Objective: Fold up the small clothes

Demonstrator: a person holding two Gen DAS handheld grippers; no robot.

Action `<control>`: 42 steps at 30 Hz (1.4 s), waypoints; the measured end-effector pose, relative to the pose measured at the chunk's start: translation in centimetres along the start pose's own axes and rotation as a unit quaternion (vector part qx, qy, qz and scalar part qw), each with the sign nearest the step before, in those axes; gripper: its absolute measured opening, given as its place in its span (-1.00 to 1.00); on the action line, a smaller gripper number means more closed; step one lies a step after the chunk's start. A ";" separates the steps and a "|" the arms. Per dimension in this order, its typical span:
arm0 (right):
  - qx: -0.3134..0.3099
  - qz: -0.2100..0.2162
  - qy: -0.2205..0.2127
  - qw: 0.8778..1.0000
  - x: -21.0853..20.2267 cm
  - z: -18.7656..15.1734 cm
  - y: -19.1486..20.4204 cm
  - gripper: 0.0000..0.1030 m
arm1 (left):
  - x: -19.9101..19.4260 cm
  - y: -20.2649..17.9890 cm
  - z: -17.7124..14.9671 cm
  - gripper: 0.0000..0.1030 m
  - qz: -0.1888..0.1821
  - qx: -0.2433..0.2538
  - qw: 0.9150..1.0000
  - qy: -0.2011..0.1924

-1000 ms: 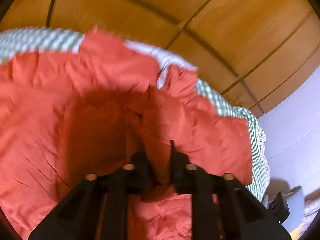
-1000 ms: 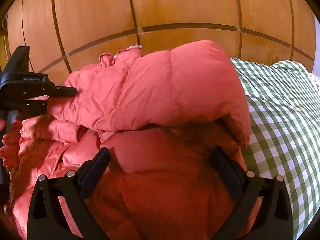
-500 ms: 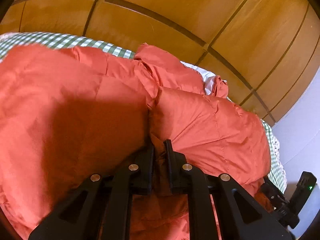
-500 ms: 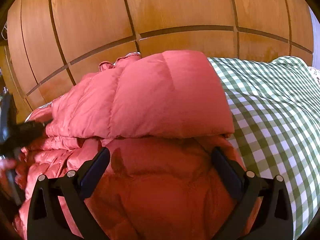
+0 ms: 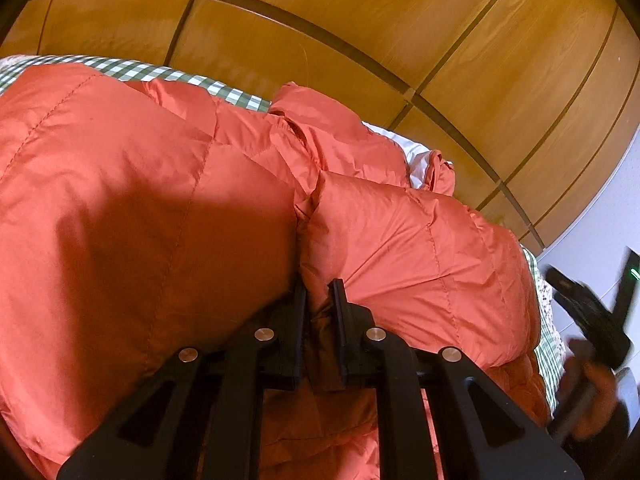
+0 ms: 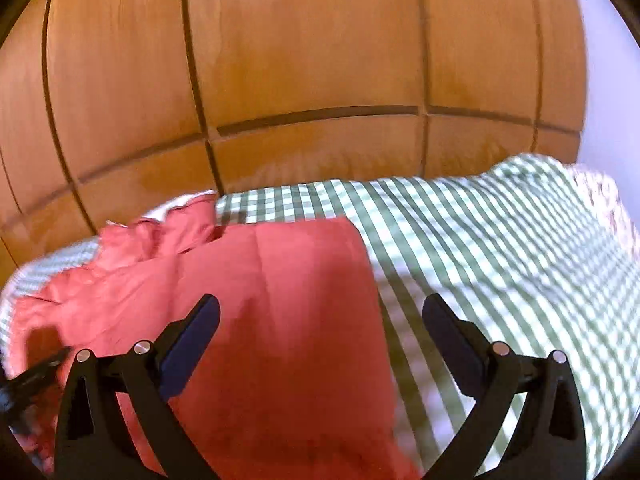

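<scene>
A: Where is the jacket [image 5: 152,216]?

B: The orange padded jacket lies on the bed [image 6: 480,240], on the green checked cover, close to the wooden wall panels [image 6: 300,60]. One padded part is already laid over the rest, so the fold looks partly made.

A: What is the left hand-held gripper [image 5: 318,296] doing?

B: Its jaws are nearly closed, pinching a tuck of the orange cloth between them. Likely that pinch pins the folded layer so it does not spring back; padded cloth tends to puff open.

A: And the right hand-held gripper [image 6: 320,312]?

B: Its jaws stand wide apart, with nothing between them. It hangs above the jacket's edge, partly over the checked cover. From the left camera it shows, blurred, off to the side. Probably it is free to take another edge while the left one keeps the fold.
</scene>
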State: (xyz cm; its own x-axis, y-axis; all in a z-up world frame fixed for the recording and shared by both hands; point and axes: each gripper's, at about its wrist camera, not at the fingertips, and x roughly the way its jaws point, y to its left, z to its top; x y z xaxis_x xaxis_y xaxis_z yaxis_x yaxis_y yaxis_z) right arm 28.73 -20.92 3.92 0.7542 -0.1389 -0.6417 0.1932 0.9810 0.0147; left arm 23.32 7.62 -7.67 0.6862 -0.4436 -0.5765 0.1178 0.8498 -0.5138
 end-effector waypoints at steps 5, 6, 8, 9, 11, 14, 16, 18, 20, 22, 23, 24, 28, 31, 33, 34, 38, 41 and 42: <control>0.072 -0.036 0.082 0.993 7.3 -2.6 -3.9 0.96 | 0.7 -0.7 -0.3 -0.68 0.012 0.025 1.000 0.008; 0.084 -0.028 0.088 0.992 7.6 -2.8 -4.3 0.96 | 0.9 -1.0 -0.4 -0.68 0.019 0.033 0.999 0.010; 0.080 -0.027 0.088 0.993 7.7 -2.9 -4.4 0.96 | 1.4 -1.3 -0.4 -0.68 0.028 0.041 0.999 0.016; 0.079 -0.028 0.086 0.993 7.6 -3.0 -4.3 0.96 | 1.6 -1.1 -0.4 -0.68 0.025 0.037 0.999 0.019; 0.081 -0.026 0.084 0.993 7.5 -3.0 -4.5 0.96 | 1.7 -0.6 -0.3 -0.68 0.014 0.025 0.999 0.022; 0.077 -0.029 0.081 0.993 7.0 -2.7 -4.3 0.96 | 1.6 -0.5 -0.3 -0.68 0.012 0.023 0.999 0.022; 0.072 -0.046 0.093 0.992 5.3 -2.2 -3.9 0.96 | 1.5 -0.4 -0.2 -0.68 0.004 0.017 1.000 0.022; 0.070 -0.047 0.071 0.994 2.5 -2.3 -3.2 0.96 | 1.4 -0.2 -0.2 -0.68 -0.001 0.013 1.000 0.022; 0.060 -0.009 0.049 0.997 0.3 -3.1 -2.2 0.97 | 1.4 -0.4 -0.2 -0.68 0.002 0.016 1.000 0.023; 0.031 0.022 0.051 0.998 0.1 -4.3 -0.8 0.97 | 1.2 -0.7 -0.1 -0.64 0.010 0.021 0.999 0.023; 0.013 0.022 0.059 0.998 0.6 -5.0 -0.2 0.97 | 1.0 -0.9 0.0 -0.58 0.015 0.020 0.999 0.026; 0.007 0.016 0.072 0.997 1.3 -5.4 0.1 0.97 | 0.5 -1.1 0.3 -0.52 0.018 0.016 0.999 0.031; 0.034 0.037 0.106 0.993 3.0 -5.9 -0.8 0.97 | -2.3 -1.0 1.7 0.29 0.002 0.016 1.000 0.027; 0.050 0.051 0.108 0.992 3.2 -6.0 -1.5 0.97 | -4.1 0.3 3.4 0.33 0.063 0.041 0.997 0.003; 0.050 0.051 0.108 0.992 3.2 -6.1 -1.5 0.97 | -3.7 1.7 4.1 0.33 0.110 0.050 0.993 -0.001; 0.046 0.047 0.106 0.992 3.1 -6.1 -1.3 0.97 | -3.1 2.9 4.4 0.33 0.120 0.046 0.992 0.008; 0.023 0.022 0.100 0.994 2.8 -6.2 -0.4 0.97 | 0.7 3.6 3.5 0.56 0.154 0.104 0.982 0.022; 0.017 0.016 0.099 0.995 3.1 -6.2 -0.3 0.97 | 2.1 2.6 3.4 0.72 0.175 0.133 0.975 0.034; 0.019 0.017 0.100 0.995 3.3 -6.1 -0.3 0.97 | 2.1 2.6 3.4 0.73 0.173 0.134 0.975 0.034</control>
State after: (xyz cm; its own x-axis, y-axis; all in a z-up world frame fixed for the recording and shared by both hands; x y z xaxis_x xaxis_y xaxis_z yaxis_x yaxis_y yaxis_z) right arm 27.27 -20.86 -2.88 0.6220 -0.0719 -0.7797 0.1953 0.9785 0.0655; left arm 27.48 9.87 -8.05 0.6693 -0.1275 -0.7320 0.0774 0.9918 -0.1020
